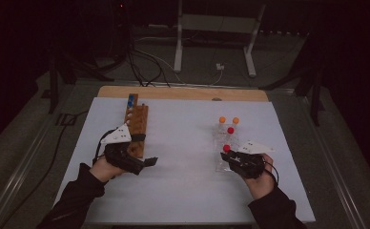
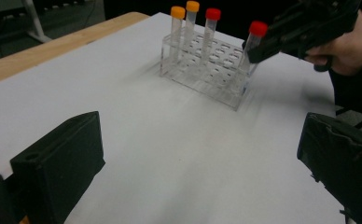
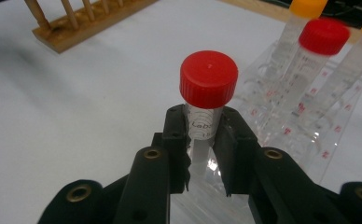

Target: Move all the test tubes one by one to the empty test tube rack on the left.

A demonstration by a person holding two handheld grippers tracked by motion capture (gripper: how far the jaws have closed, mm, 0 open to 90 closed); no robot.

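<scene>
Right gripper (image 3: 201, 154) jaws clenched on red-capped tube (image 3: 207, 100) in clear rack (image 2: 202, 65); left gripper (image 2: 202, 163) jaws released, level.

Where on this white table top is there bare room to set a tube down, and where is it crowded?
The widest bare patch lies mid-table, between the wooden rack and the clear rack. The near strip of the white table top, between the forearms, is bare too. Crowded: the clear rack, where the right gripper clamps a red-capped tube, and the wooden rack beside the left gripper.

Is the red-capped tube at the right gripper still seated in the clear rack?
Yes: the red-capped tube stands in the clear rack, right gripper clamped below its cap.
</scene>
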